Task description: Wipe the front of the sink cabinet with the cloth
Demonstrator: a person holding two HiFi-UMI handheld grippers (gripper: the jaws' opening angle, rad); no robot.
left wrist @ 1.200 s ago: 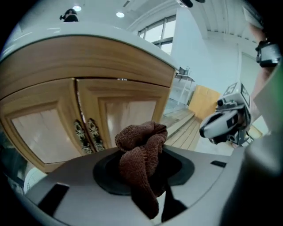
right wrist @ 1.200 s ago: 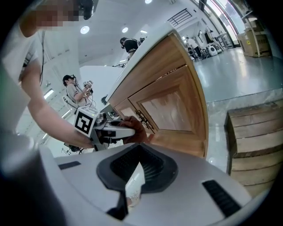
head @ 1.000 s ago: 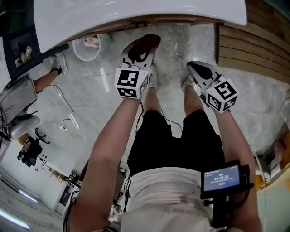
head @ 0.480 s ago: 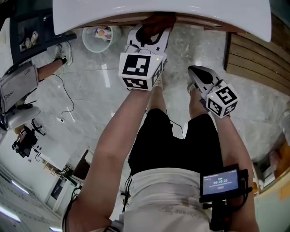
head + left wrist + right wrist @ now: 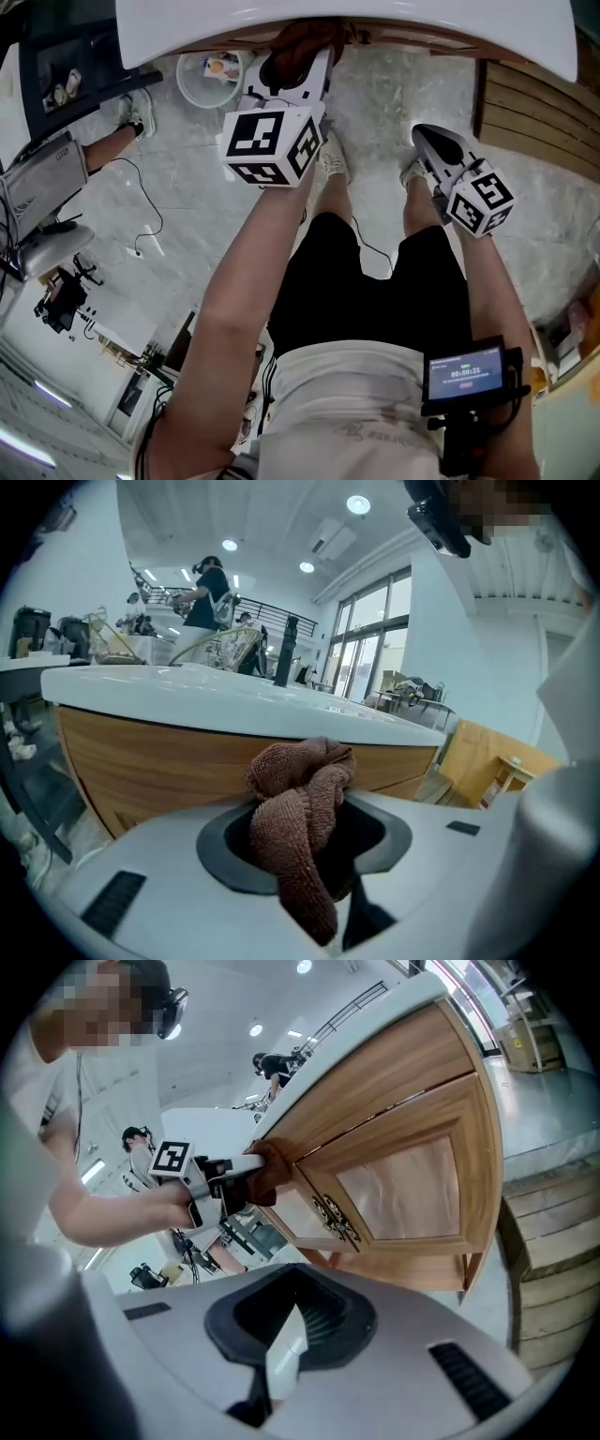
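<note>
While the jaws of the left gripper (image 5: 319, 883) pinch the brown cloth (image 5: 298, 803), its wad projects past them so that cloth, not jaw, meets the sink cabinet (image 5: 403, 1180) front. It appears to touch the upper rail. Jaws of the right gripper (image 5: 281, 1358) are pressed together, empty, held clear at right.

Cloth (image 5: 298, 808): reddish-brown throughout, looped terry weave, no print.
Sink cabinet (image 5: 412, 1185): honey-toned wood, fine grain. Door panel paler. Dark ornate fittings (image 5: 336, 1218) on door edges.
Countertop (image 5: 394, 23) above cabinet: plain glossy white.
Floor (image 5: 197, 197) before cabinet: pale grey marble, faint veining.
Left gripper (image 5: 292, 61) at cabinet front: white shell, black inner rim, black-and-white square markers on cube.
Right gripper (image 5: 436, 142): same colours.
</note>
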